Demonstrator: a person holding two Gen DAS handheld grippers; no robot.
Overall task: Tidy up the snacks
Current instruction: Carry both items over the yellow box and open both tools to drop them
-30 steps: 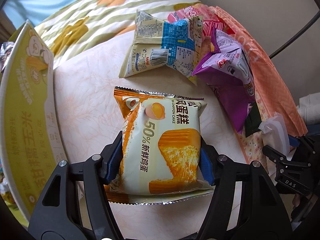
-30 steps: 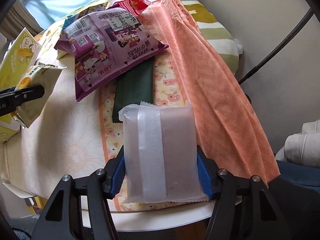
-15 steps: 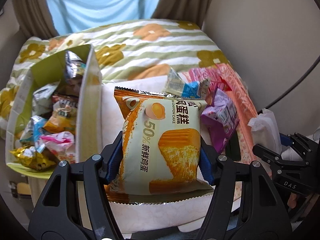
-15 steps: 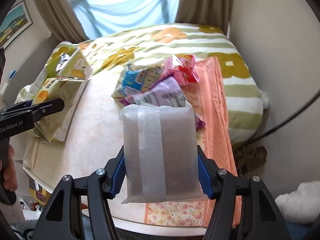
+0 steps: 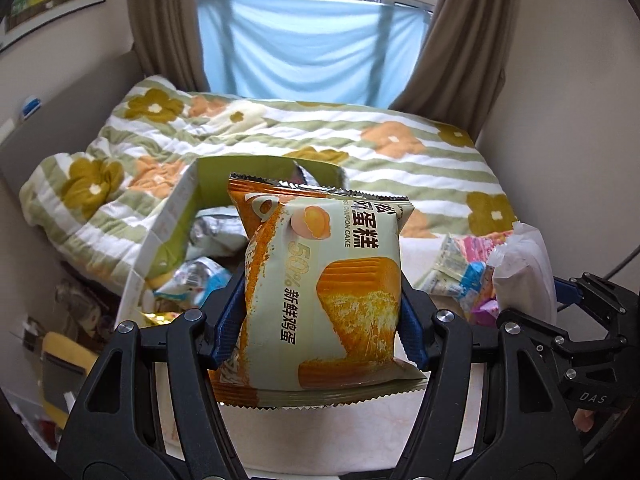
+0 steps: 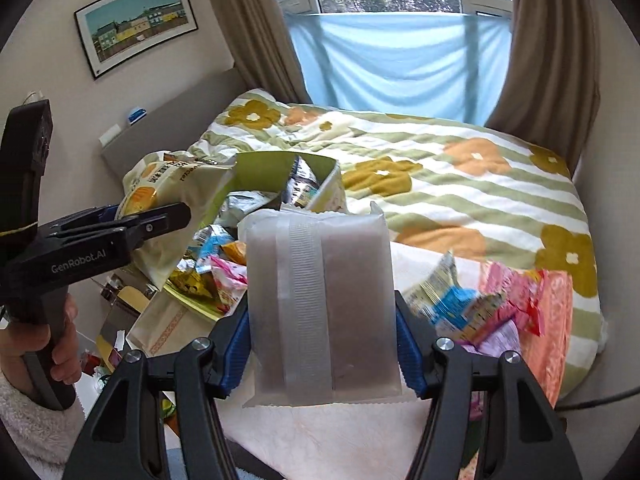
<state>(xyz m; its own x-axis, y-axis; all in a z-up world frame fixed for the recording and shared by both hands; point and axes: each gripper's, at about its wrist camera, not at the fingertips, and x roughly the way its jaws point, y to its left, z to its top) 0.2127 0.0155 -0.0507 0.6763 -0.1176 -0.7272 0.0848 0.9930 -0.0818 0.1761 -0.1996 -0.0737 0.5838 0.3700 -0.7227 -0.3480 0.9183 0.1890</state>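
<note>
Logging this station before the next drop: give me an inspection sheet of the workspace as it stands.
Surface: table with pale cloth, bare near its front edge.
Job's things: cake pack and frosted pack, both held; green box holding snacks; loose snacks on the table's right side.
Clutter: orange cloth beside the loose snacks; oddments on the floor at left.
Grippers: left gripper shut on cake pack; right gripper shut on frosted pack.
Cables: dark cable at right.
Surroundings: bed, curtains, window, framed picture.

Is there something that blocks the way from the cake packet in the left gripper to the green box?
Nothing visible does. The left gripper holds the cake packet in the air in front of the green box, whose top is open. Snacks already lie inside, but do not cover the opening.
</note>
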